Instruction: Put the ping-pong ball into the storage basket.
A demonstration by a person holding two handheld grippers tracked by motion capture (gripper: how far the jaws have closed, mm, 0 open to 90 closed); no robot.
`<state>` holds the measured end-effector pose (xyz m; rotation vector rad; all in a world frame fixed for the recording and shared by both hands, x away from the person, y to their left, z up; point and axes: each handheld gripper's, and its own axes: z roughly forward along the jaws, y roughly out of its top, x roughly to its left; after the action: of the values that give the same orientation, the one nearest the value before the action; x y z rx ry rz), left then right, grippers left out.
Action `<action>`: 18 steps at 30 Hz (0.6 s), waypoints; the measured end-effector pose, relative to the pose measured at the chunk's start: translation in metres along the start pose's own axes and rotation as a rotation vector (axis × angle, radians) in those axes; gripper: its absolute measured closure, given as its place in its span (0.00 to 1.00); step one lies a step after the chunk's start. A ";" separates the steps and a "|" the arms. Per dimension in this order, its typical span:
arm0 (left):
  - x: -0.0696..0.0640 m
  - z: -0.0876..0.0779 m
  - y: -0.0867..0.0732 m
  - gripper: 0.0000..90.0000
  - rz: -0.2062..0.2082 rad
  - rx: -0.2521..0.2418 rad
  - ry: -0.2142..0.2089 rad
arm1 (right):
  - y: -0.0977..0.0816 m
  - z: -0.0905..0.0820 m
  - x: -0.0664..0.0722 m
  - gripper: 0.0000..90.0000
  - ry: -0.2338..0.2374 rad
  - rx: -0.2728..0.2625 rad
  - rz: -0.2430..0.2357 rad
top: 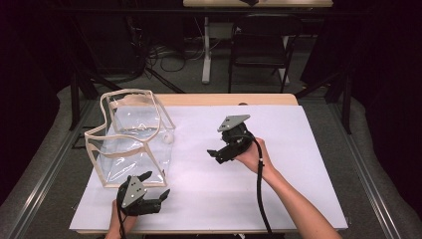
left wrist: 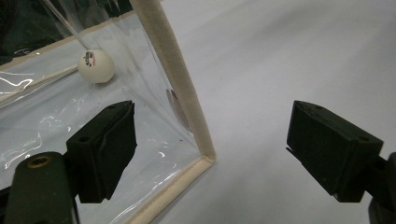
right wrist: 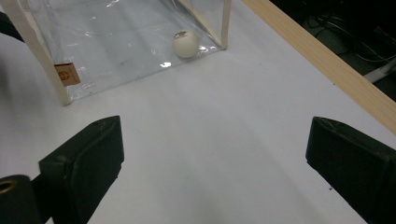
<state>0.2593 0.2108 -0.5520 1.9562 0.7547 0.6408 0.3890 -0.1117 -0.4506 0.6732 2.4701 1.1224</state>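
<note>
Clear plastic bag [top: 130,137] with cream trim stands at the surface's [top: 278,199] left, a white ping-pong ball [left wrist: 95,66] inside. Left gripper [top: 157,186] straddles its near corner, fingers wide, empty; right gripper [top: 215,155] likewise spread, holding nothing.

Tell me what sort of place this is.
Probably a lab or studio set up for recording. A table with a white cover stands among dark curtains, with loose cables on the floor and a folding chair behind. On it, open grippers, left and right, work near a clear bag holding a ball.
</note>
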 end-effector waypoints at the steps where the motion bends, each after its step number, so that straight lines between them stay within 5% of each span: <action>1: 0.000 0.000 0.000 0.18 0.002 -0.001 0.003 | -0.002 0.000 0.001 0.04 -0.001 0.003 -0.002; 18: 0.000 0.001 0.000 0.18 0.000 -0.002 0.001 | -0.025 -0.021 0.011 0.04 -0.015 -0.018 0.006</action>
<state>0.2596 0.2099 -0.5520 1.9539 0.7540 0.6422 0.3630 -0.1333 -0.4579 0.6817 2.4442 1.1364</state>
